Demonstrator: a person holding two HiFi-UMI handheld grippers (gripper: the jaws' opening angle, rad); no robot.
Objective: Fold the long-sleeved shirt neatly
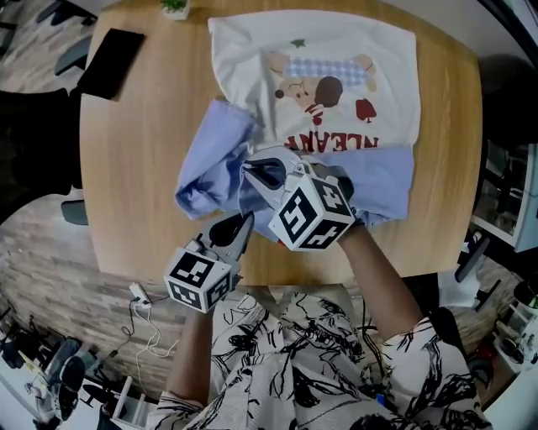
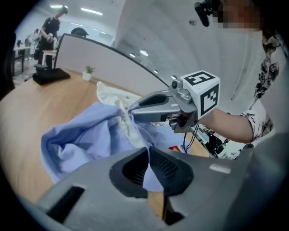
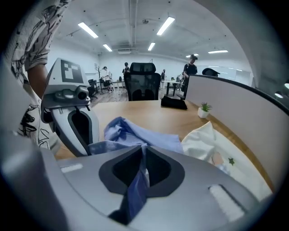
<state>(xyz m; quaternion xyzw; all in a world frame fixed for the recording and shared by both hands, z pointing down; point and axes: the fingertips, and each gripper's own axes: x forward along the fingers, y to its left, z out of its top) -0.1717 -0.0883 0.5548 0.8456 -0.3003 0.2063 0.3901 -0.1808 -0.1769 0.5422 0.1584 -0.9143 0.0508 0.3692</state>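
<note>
1 round wooden table [image 1: 134, 168] fills most of the head view and carries everything else. 2 garments lie on it. The larger is a white T-shirt [image 1: 313, 84] with a cartoon print, spread flat on the far half. The long-sleeved shirt [image 1: 214, 164], pale blue, sits nearer the person. It is crumpled into a loose heap on the left and lies flatter on the right, pressed up against the T-shirt's near hem.

2 grippers work at that blue heap, each with a marker cube at its back. The right gripper [image 1: 252, 168] reaches over the middle of the shirt, pointing left and away. In its own view the pads [image 3: 158, 169] are clamped on a fold of the blue fabric, which runs up between them and hangs down on the near side. The left gripper [image 1: 244, 222] sits lower, near the table's near edge, with its tips at the shirt's near border. Its pads [image 2: 167, 169] are pressed together at the tips. Whether they pinch any cloth I cannot tell, as blue fabric and bare wood show only through the gap behind them.

1 flat black device [image 1: 112, 61] lies at the far left of the table. 1 small potted plant [image 1: 175, 7] stands at the far edge.
</note>
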